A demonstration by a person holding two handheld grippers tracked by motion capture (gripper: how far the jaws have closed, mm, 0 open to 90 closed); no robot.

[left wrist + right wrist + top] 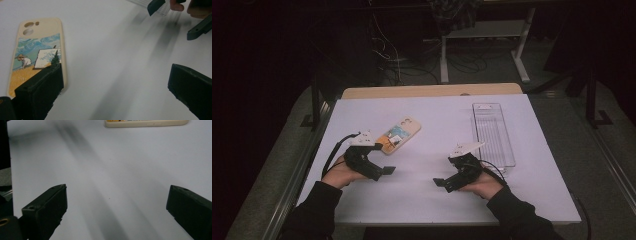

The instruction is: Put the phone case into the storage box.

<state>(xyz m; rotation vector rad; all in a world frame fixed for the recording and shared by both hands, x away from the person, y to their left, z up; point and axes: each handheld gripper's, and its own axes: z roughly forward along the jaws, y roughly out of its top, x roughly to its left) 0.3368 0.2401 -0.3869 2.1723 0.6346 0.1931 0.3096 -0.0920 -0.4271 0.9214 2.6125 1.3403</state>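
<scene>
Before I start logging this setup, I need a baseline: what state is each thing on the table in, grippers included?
Phone case: lying flat on the white table, printed back up, untouched.
Clear tray: lying flat on the table, looks empty, untouched.
Left gripper: open, holding nothing, just beside the phone case.
Right gripper: open, holding nothing, near the clear tray's near end.
</scene>
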